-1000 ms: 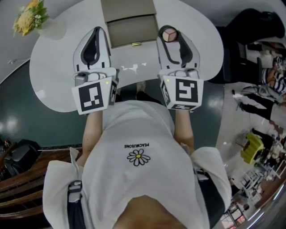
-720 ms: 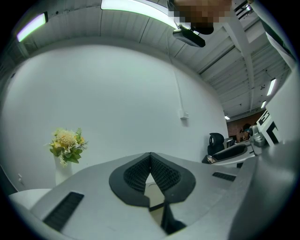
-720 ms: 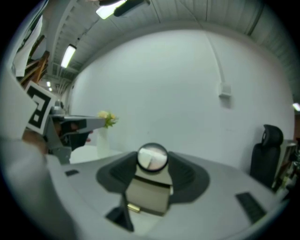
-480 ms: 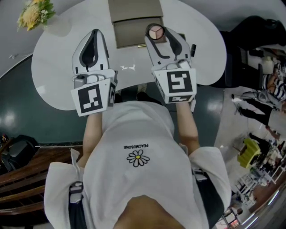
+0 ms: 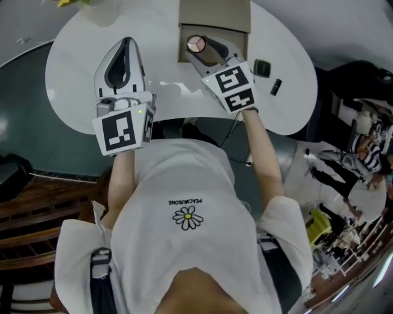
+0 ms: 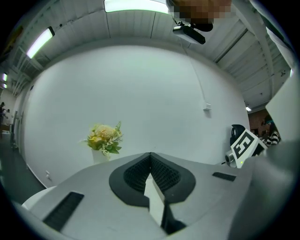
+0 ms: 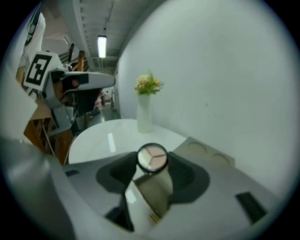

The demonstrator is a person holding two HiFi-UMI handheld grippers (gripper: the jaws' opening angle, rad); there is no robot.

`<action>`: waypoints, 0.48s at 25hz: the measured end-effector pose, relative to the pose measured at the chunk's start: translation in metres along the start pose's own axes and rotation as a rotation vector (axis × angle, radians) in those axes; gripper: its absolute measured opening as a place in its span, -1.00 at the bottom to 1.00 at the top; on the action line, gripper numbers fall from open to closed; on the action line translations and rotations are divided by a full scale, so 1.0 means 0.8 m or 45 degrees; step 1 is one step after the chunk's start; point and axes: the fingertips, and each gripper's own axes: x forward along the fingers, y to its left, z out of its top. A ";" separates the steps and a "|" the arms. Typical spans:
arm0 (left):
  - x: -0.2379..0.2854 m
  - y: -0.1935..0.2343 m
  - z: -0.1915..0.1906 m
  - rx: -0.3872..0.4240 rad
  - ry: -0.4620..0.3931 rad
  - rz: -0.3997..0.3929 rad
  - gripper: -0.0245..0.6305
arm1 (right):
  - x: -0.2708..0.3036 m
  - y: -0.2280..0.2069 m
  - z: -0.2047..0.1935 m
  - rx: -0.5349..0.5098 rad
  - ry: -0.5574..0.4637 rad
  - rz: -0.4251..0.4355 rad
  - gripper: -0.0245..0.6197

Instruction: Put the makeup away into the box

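Note:
A round makeup compact (image 5: 196,43) with pink and beige pans sits between the fingertips of my right gripper (image 5: 199,46), which is shut on it. It hangs over the front part of the open tan box (image 5: 215,12) at the back of the white table (image 5: 73,80). In the right gripper view the compact (image 7: 152,158) faces the camera, with the box's inside (image 7: 157,194) showing below it between the jaws. My left gripper (image 5: 124,42) hovers left of the box, its tips meeting (image 6: 150,155) with nothing between them.
A white vase of yellow flowers (image 6: 104,140) stands at the table's far left. Two small dark items (image 5: 262,67) (image 5: 276,87) lie on the table right of the box. The box lid (image 7: 206,152) has round recesses. People and furniture are off to the right.
My right gripper has swung left and forward with the compact, tilting down over the box. The left gripper has shifted a little forward.

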 end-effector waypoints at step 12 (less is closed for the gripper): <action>-0.021 0.055 -0.022 0.006 0.070 0.162 -0.86 | 0.082 0.018 -0.088 -0.350 0.376 0.470 -0.21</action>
